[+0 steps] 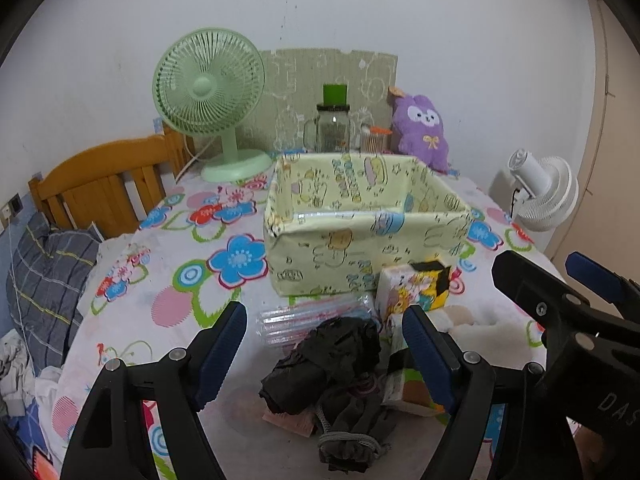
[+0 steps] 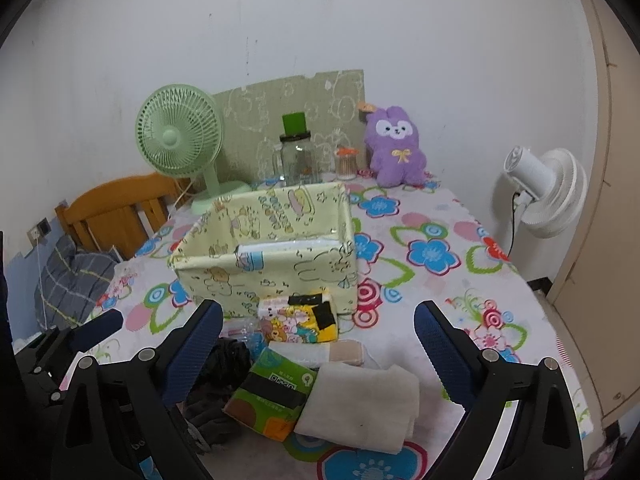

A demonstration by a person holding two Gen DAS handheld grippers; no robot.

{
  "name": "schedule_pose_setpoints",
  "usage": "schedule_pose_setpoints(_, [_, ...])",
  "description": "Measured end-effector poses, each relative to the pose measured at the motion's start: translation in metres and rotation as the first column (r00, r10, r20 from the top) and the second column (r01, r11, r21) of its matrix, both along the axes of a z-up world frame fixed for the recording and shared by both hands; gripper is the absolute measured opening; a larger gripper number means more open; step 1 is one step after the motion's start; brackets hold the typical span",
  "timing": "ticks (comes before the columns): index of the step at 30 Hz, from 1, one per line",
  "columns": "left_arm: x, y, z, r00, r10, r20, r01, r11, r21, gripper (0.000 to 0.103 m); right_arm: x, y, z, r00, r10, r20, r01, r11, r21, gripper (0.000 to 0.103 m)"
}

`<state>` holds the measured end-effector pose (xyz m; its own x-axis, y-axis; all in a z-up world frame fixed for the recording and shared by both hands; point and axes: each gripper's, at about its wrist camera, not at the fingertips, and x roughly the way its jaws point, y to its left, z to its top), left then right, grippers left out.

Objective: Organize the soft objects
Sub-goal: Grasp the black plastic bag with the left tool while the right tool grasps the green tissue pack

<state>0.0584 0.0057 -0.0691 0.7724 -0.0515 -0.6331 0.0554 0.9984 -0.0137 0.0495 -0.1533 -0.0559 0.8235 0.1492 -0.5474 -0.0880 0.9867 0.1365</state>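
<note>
A pale yellow-green fabric box (image 1: 360, 236) (image 2: 272, 256) with cartoon prints stands open on the flowered table. In front of it lies a heap of soft things: a black crumpled cloth (image 1: 332, 364) (image 2: 224, 360), a dark drawstring pouch (image 1: 352, 436), a cartoon tissue pack (image 1: 416, 284) (image 2: 300, 316), a green tissue pack (image 2: 272, 396), a folded white cloth (image 2: 360, 404) and a clear plastic pack (image 1: 304, 320). My left gripper (image 1: 324, 356) is open and empty around the black cloth. My right gripper (image 2: 320, 356) is open and empty above the packs and white cloth.
At the back stand a green fan (image 1: 212, 100) (image 2: 180, 140), a glass jar with a green lid (image 1: 332, 124) (image 2: 296, 156), a toothpick jar (image 2: 346, 164) and a purple plush rabbit (image 1: 422, 128) (image 2: 396, 148). A white fan (image 2: 548, 196) is at right, a wooden bed frame (image 1: 104, 184) at left.
</note>
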Motion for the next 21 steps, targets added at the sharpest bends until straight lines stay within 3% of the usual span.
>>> schedule_pose_setpoints(13, [0.012,0.004,-0.036,0.995,-0.026,-0.094,0.025,1.0,-0.009,0.079,0.013,0.019,-0.031,0.996,0.046,-0.076,-0.047,0.999,-0.011,0.098])
schedule_pose_setpoints(21, [0.021,0.004,-0.055,0.989,-0.04,-0.142,0.037,0.999,-0.02,0.064,0.019,0.03,-0.047,0.99,0.06,-0.128,-0.063,0.998,-0.022,0.098])
